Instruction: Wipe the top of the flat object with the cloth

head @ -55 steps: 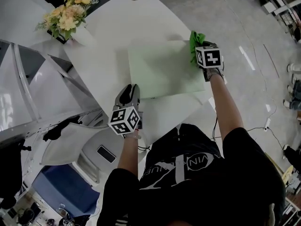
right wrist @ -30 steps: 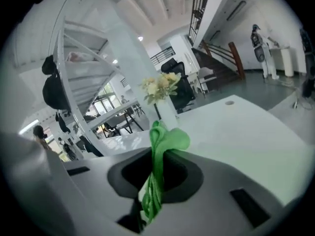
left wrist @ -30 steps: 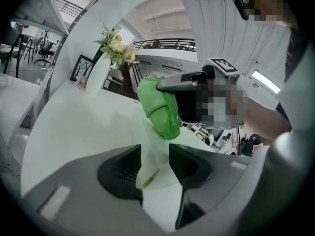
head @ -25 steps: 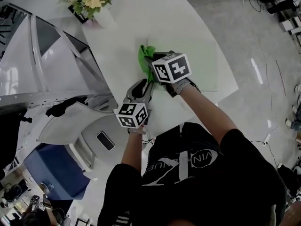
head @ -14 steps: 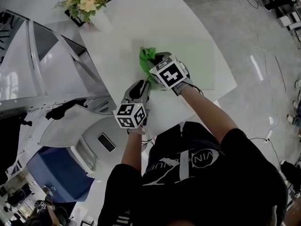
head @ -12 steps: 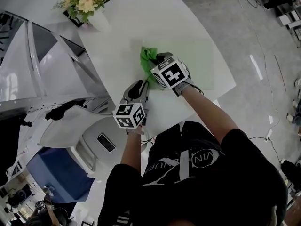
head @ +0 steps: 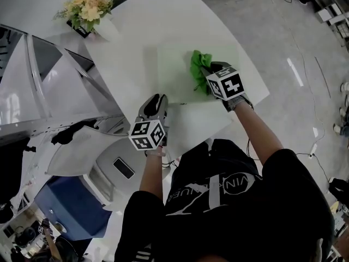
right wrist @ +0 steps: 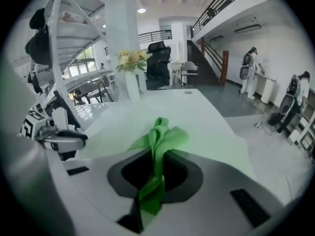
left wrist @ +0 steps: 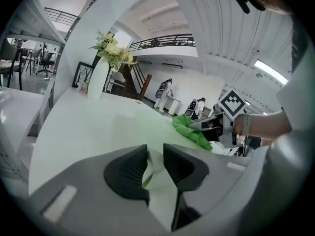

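Nearest the person, the left tool [head: 155,100] sits at the near left corner of the pale green sheet [head: 175,72]. Its jaws are drawn close with that corner between them, apparently pinching it to steady the sheet on the white worktop [head: 133,34]. Further out, the right tool [head: 207,74] is clamped tight on the bunched green cloth [head: 198,64], which trails from its jaws and rests on the sheet's top, right of centre. I judge the wiping to be under way, not finished. The cloth is in contact mid-sheet, but no dirt or streaks show, so I cannot tell which parts are already done. The far strip and right edge may still need passes. Beyond stands a vase of flowers [head: 90,9].
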A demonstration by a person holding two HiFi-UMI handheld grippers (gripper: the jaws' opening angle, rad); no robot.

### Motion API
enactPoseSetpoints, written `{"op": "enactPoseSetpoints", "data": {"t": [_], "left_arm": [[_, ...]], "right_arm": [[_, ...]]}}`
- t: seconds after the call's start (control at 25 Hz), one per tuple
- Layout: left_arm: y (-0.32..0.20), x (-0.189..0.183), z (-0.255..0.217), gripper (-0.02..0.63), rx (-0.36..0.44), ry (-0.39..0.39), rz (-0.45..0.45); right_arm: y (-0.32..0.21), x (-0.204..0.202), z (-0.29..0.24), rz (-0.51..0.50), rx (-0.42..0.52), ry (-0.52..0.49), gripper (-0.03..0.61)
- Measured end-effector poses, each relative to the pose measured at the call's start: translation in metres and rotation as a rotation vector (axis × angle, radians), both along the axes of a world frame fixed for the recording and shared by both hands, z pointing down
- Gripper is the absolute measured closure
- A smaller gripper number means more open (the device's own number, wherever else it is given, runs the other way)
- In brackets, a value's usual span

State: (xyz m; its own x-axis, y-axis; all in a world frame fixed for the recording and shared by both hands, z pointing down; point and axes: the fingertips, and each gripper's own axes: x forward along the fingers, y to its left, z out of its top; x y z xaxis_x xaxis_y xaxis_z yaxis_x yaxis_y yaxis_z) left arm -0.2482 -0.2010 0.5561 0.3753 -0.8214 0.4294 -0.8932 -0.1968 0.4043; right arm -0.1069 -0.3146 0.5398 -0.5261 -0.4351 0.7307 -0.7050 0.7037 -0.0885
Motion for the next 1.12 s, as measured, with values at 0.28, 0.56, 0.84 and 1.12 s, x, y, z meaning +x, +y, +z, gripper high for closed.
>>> {"op": "enactPoseSetpoints", "data": {"t": [0.28, 0.56, 0.84, 1.12], "left_arm": [[0.000, 0.001, -0.002, 0.503, -0.004, -0.002, -0.014], [-0.002, 0.002, -0.003, 0.503, 0.003, 0.004, -0.021], [-0.001, 0.001, -0.002, 0.503, 0.008, 0.029, -0.048], [0.005, -0.031, -0.024, 0.492, 0.148, 0.069, -0.183]], "right_arm": [[-0.017, 0.093, -0.001, 0.166, 0.018, 0.055, 0.543], [-0.019, 0.138, -0.005, 0.286, 0.037, 0.040, 0.543], [-0.020, 0.151, -0.002, 0.364, 0.030, -0.033, 0.543], [0.002, 0.074, -0.036, 0.161, 0.063, -0.146, 0.543]]}}
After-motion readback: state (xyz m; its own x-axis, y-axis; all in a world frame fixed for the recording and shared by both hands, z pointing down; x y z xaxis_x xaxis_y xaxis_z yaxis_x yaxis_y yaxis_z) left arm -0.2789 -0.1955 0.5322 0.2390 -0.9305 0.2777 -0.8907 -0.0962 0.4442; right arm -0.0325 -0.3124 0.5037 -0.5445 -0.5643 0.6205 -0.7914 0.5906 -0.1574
